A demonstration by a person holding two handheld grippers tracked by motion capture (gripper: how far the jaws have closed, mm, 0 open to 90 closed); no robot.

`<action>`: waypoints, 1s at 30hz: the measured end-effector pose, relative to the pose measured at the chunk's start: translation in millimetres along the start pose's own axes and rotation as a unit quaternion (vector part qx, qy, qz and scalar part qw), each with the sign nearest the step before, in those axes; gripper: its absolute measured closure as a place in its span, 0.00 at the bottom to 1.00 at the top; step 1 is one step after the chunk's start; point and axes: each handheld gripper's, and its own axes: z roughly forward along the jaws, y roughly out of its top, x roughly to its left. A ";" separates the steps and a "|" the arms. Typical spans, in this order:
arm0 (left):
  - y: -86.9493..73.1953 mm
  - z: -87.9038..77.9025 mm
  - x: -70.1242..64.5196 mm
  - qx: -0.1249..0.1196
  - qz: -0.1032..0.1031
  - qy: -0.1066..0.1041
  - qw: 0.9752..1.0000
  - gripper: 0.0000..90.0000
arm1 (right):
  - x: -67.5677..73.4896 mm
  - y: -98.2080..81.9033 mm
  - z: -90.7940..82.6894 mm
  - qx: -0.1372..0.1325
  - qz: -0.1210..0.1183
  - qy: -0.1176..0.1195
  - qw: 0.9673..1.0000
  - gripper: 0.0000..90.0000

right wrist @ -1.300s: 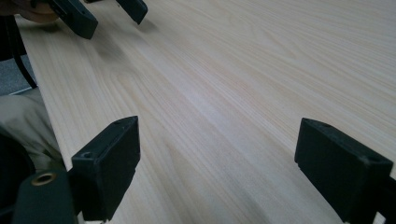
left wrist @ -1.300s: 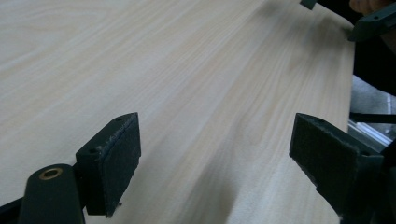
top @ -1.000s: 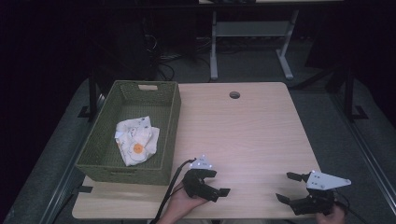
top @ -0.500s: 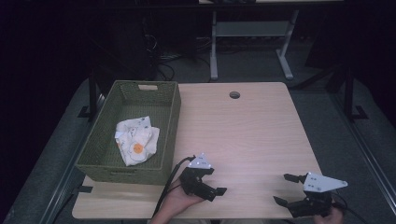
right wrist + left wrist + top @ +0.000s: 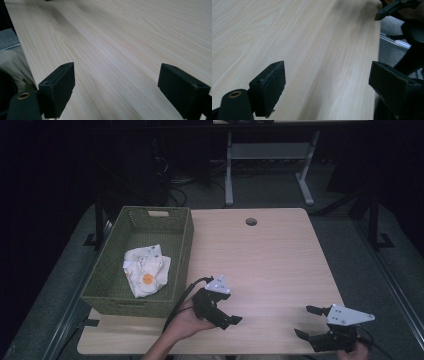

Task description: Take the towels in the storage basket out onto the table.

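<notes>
Resting low near the pale wooden table's (image 5: 280, 265) front edge — left gripper (image 5: 226, 314) and right gripper (image 5: 306, 322), 2 sets of jaws spread, empty; crumpled white printed cloth (image 5: 146, 276) lies inside the green woven basket (image 5: 184, 251).

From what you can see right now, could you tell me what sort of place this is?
Probably a lab or office workroom: a light wooden desk with a cable hole, a bare metal-legged bench behind it, loose cables on the carpeted floor, dark surroundings.
</notes>
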 end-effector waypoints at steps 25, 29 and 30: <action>42.2 -71.0 31.6 0.032 0.024 0.011 0.999 0.23 | 1.2 0.5 -1.1 -0.004 -0.008 0.009 1.000 0.15; 43.3 -84.4 41.8 0.032 0.009 0.013 0.999 0.26 | 1.3 0.5 -1.0 -0.005 -0.009 0.010 1.000 0.15; 43.3 -84.4 41.8 0.032 0.009 0.013 0.999 0.26 | 1.3 0.5 -1.0 -0.005 -0.009 0.010 1.000 0.15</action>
